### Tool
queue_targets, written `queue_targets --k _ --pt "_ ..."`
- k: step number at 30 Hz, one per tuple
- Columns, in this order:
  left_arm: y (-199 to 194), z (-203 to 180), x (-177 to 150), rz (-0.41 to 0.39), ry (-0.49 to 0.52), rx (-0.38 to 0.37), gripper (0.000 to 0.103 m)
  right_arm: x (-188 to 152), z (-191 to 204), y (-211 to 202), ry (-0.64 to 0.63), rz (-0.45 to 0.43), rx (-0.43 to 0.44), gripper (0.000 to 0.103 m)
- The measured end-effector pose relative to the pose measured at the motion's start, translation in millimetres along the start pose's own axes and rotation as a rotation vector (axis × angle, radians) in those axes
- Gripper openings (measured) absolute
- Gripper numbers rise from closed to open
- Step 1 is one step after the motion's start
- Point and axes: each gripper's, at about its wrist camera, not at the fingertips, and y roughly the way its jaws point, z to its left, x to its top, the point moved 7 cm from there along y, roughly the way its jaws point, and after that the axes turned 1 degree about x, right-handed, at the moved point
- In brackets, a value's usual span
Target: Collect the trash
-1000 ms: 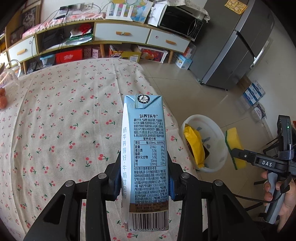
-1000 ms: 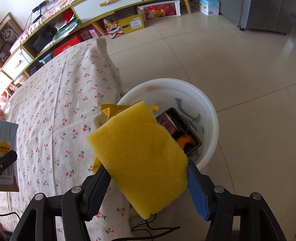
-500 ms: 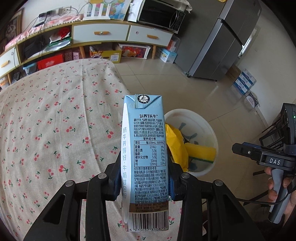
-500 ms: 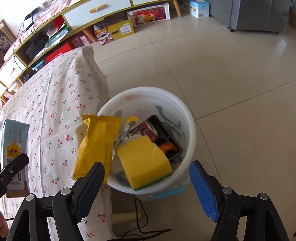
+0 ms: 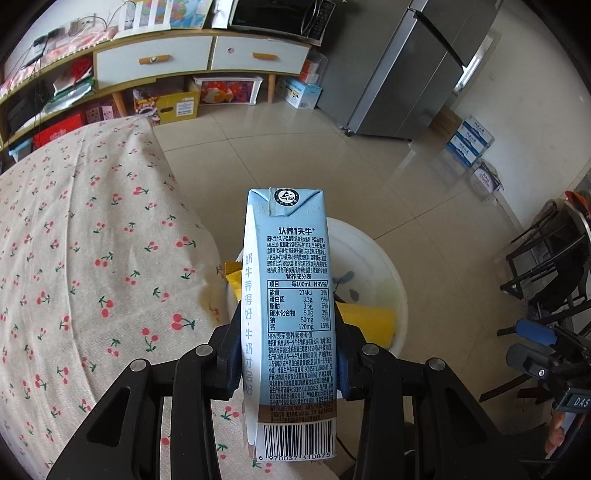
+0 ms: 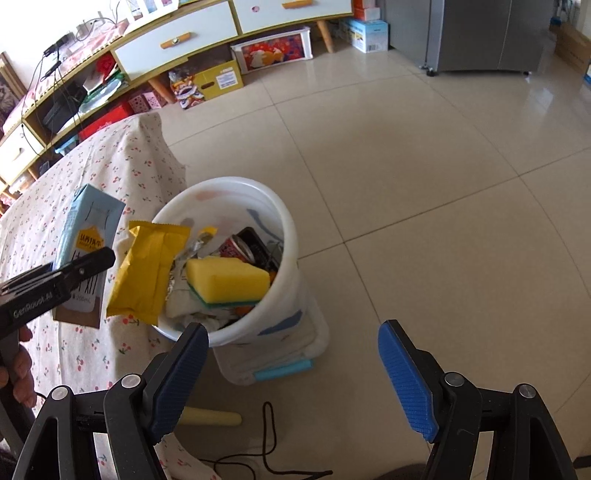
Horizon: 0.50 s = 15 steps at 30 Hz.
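Pale-blue milk carton point(image 5: 290, 317) stands upright, pinched by my left gripper point(image 5: 288, 363) beside the white bin point(image 6: 288, 236). My right gripper point(image 6: 291, 376) gapes empty above bare floor point(image 6: 443, 166).

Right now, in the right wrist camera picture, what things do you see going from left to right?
Milk carton → yellow snack packet → yellow sponge in the white bin → grey fridge.
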Motion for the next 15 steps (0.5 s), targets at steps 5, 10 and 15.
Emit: queue_targets --k 5,10,15 --pt "9.6 -16.4 9.9 0.014 0.038 -0.026 0.056 -4.3 -14.6 -8.3 0.018 -0.013 -0.011 0.079" --pt "-5.2 -13.3 11.8 -0.024 0.071 0.020 0.094 -4.8 -20.8 -13.4 0.037 -0.024 -0.016 0.079" --pt "-36.6 6.4 -0.4 -0.034 0.040 0.028 0.100 -5.7 -18.2 -16.6 0.038 -0.036 -0.016 0.080"
